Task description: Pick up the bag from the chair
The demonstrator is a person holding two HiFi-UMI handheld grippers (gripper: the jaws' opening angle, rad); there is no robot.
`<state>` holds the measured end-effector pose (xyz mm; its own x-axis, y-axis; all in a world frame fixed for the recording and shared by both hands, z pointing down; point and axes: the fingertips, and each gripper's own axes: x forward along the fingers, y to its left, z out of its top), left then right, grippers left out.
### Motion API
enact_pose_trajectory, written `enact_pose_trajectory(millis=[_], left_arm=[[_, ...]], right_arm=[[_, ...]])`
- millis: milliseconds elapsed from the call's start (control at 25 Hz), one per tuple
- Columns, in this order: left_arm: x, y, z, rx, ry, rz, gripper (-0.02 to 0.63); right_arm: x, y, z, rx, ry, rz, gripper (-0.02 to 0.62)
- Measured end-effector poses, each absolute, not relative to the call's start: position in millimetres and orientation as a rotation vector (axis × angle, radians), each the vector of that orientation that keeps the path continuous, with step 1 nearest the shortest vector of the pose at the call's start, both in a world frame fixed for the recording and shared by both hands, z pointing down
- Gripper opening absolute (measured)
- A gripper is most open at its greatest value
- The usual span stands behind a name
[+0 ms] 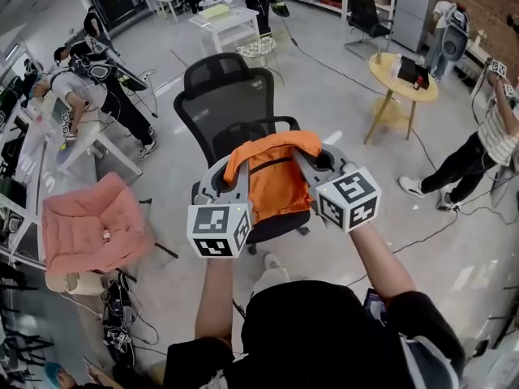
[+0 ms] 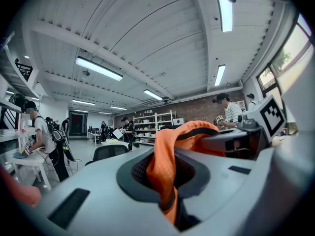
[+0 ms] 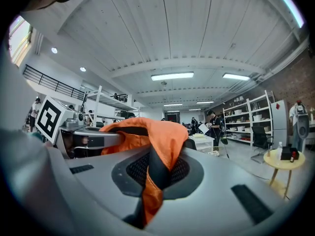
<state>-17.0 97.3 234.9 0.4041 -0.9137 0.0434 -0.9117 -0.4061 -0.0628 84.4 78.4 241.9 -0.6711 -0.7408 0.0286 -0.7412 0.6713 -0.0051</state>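
An orange bag (image 1: 272, 177) with dark trim hangs between my two grippers, over the seat of a black mesh office chair (image 1: 223, 96). In the head view my left gripper (image 1: 233, 165) grips the bag's upper left edge and my right gripper (image 1: 305, 157) its upper right edge. In the left gripper view, the left gripper (image 2: 167, 183) is shut on a fold of the orange bag (image 2: 165, 156). In the right gripper view, the right gripper (image 3: 149, 183) likewise pinches the orange bag (image 3: 162, 136). The bag hides most of the seat, so I cannot tell whether its bottom touches it.
A pink padded chair (image 1: 89, 229) stands at the left with cables on the floor beside it. A round yellow table (image 1: 403, 75) is at the back right and a white table (image 1: 223, 19) behind the chair. People stand at the left (image 1: 89, 96) and right (image 1: 486, 144).
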Motion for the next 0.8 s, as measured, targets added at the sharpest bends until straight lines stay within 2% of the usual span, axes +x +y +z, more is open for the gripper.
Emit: enact_pose_trajectory(millis=[800], left_arm=[[-16.9,99.8,237.6,-2.601,1.714,-0.118,0.034]], right_arm=[[83.9,79.2,244.3,1.247,-2.869,0.037,0.015]])
